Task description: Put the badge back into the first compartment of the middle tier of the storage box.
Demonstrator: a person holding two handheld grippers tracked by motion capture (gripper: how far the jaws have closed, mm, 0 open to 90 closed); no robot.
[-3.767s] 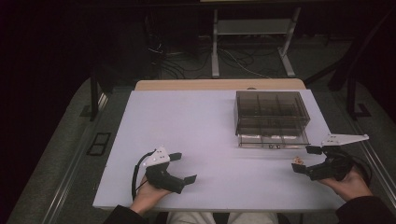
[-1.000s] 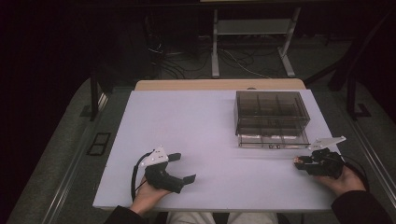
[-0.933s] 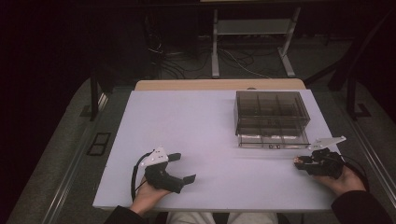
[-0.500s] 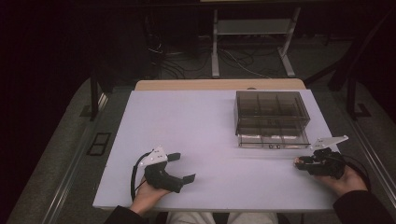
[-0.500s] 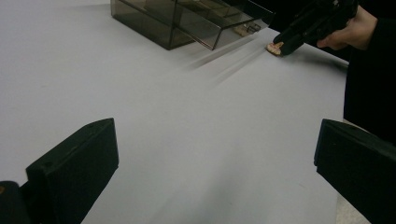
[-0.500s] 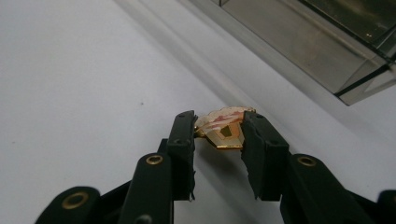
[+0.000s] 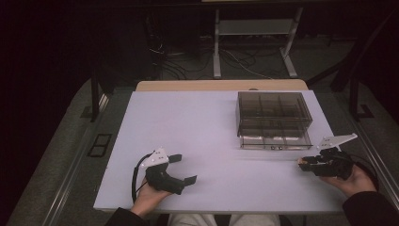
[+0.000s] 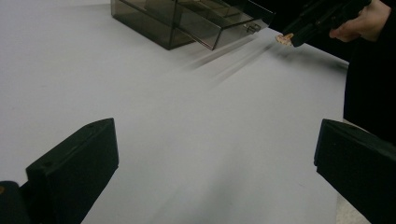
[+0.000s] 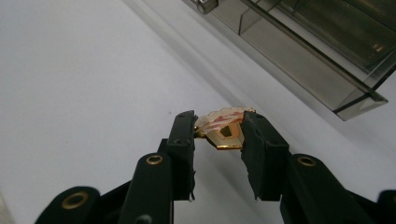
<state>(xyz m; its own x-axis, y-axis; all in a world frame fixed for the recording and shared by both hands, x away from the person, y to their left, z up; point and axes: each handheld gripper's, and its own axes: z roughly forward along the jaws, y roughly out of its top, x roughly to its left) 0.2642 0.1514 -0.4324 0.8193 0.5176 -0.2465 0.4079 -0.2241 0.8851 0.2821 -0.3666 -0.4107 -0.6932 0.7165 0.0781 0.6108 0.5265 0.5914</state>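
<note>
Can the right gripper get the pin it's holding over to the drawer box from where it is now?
Probably yes. The right gripper, shut on the small gold pin, sits just beside the drawer box, with bare table between them and nothing in the way.

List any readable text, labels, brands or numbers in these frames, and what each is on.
None readable.
Small gold-and-pink piece clamped in the right hand-held gripper: printed shapes, no letters.
Smoky clear drawer box: no label.
Left hand-held gripper, open above the white table: no markings.
</note>
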